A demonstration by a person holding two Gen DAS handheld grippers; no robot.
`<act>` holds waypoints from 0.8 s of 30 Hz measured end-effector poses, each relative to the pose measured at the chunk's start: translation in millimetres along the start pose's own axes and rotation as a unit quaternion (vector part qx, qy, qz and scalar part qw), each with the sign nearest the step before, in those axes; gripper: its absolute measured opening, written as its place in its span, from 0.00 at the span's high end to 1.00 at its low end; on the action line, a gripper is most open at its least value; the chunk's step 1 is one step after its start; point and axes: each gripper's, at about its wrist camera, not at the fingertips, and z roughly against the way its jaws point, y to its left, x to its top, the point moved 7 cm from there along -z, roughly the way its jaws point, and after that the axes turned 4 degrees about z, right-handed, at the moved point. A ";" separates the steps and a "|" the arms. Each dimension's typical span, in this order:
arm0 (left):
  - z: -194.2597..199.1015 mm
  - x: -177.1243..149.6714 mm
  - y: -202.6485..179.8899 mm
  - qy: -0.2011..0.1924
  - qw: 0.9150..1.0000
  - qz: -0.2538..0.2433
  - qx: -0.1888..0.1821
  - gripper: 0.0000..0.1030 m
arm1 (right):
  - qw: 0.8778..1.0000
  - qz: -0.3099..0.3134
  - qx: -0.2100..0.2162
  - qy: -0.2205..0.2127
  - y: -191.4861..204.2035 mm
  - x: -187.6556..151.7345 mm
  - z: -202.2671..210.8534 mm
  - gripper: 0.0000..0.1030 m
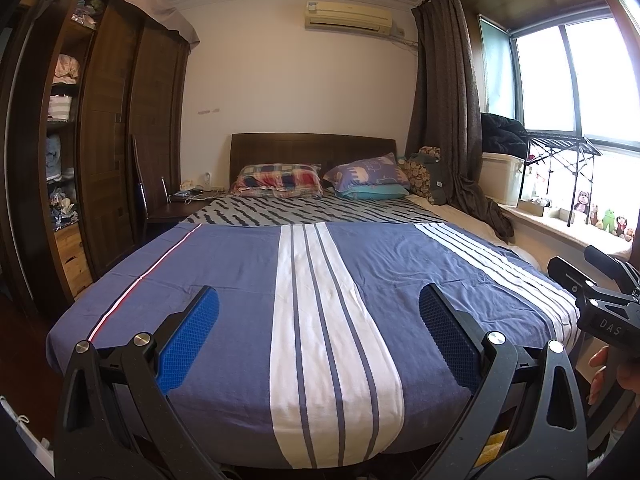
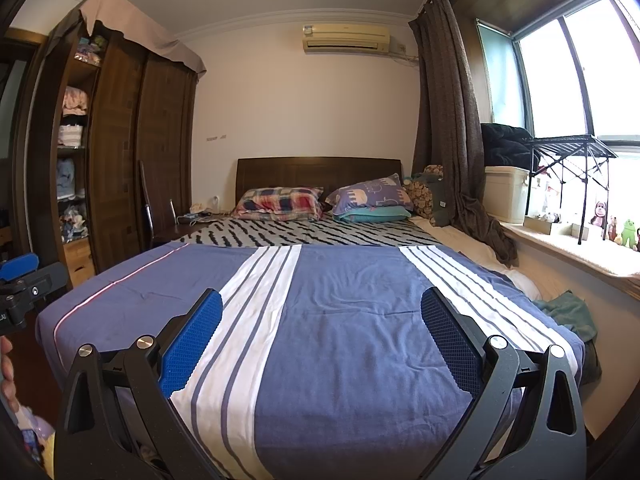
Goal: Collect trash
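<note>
Both tools are hovering over the foot of the bed (image 1: 240,272), pointing at the headboard (image 1: 312,146). Left tool (image 1: 319,334): jaws spread wide, nothing between the blue pads (image 1: 188,336). Right tool (image 2: 321,336): same, jaws wide apart and empty. The right tool is also showing at the right edge of the left view, with fingers of the hand (image 1: 604,368) holding it.

No trash is showing on the bed in either view; can't tell where it is. The blue striped blanket (image 2: 352,320) is lying flat over the bed, with a zebra-print sheet (image 2: 312,232) beyond it. A plaid pillow (image 2: 280,202) and an elephant-print pillow (image 2: 370,196) are sitting against the headboard. A green cloth (image 2: 568,312) is lying crumpled just beside the bed's right edge, below the window sill (image 2: 560,248). The wardrobe (image 1: 112,140) is standing to the left, the curtain (image 1: 448,100) hanging on the right, toys (image 1: 608,220) lining the sill.
</note>
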 end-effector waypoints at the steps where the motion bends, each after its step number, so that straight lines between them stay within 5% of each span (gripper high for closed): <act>1: 0.7 -0.7 -0.3 0.000 1.000 0.000 0.000 0.08 | 1.000 0.000 0.000 0.000 -0.3 0.0 -0.3 0.03; 21: 1.8 -1.3 2.5 0.002 1.000 0.014 -0.006 0.08 | 1.000 -0.003 -0.004 0.003 2.1 0.5 0.4 0.03; 24: 2.0 -0.7 4.9 -0.001 1.000 0.008 0.015 0.08 | 1.000 -0.004 -0.004 0.003 2.4 1.1 0.5 0.03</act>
